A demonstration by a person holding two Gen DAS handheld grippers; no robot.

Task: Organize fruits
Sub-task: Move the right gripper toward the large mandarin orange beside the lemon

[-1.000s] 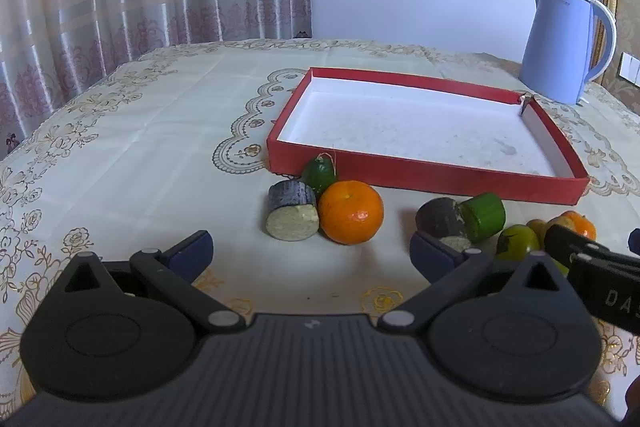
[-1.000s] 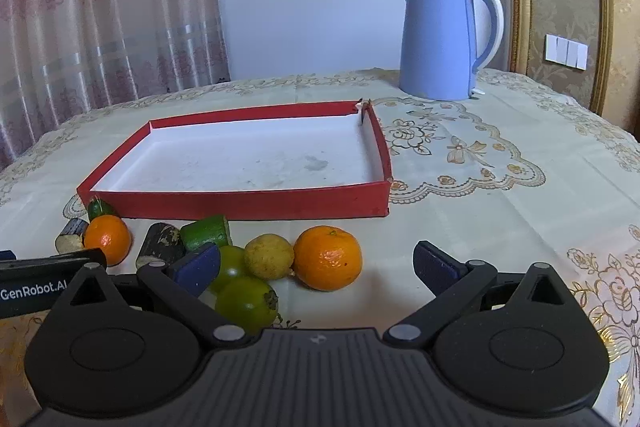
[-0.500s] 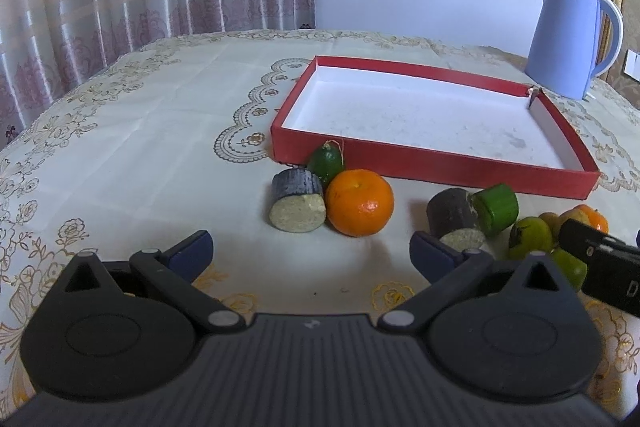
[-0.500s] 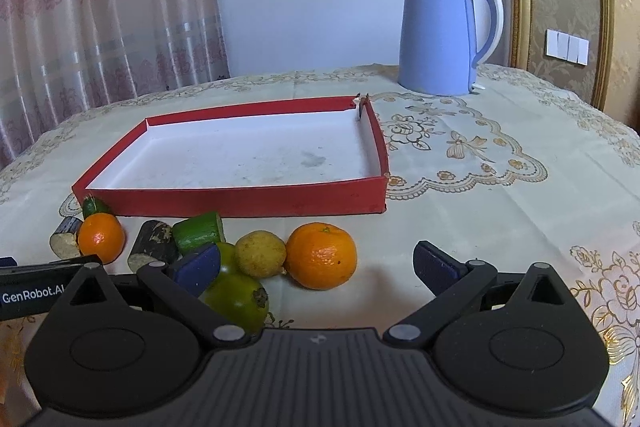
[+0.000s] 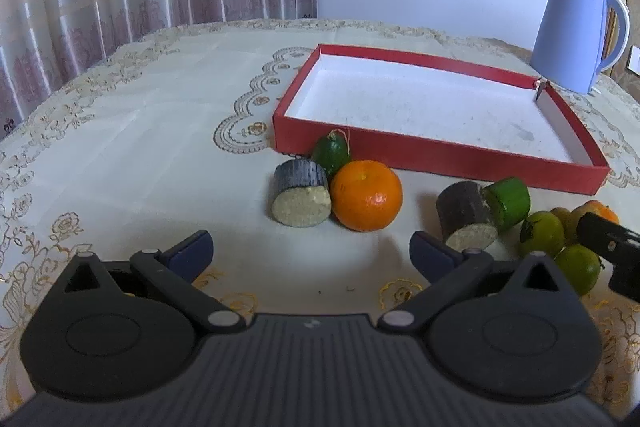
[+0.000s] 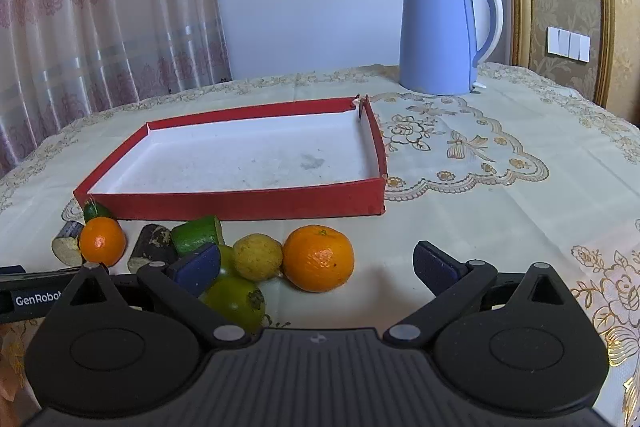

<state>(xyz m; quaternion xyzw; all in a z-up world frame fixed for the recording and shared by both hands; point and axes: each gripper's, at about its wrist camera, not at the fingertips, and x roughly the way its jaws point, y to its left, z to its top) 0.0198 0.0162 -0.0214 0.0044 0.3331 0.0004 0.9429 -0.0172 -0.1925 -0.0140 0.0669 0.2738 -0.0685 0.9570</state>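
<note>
A red tray with a bare white floor lies on the table; it also shows in the right wrist view. In front of it lie an orange, a dark cut chunk, a small green fruit, a second dark chunk, a green cut piece and green round fruits. My left gripper is open and empty, just short of the orange. My right gripper is open and empty, with another orange and a yellow fruit between its fingers' reach.
A blue kettle stands behind the tray at the right; it also shows in the left wrist view. An embroidered cloth covers the table. Curtains hang behind on the left. The right gripper's body shows at the left view's right edge.
Both grippers have edged forward and slightly lower toward the fruits, which now appear larger and higher in view. Jaws stay open. No fruit has moved.
</note>
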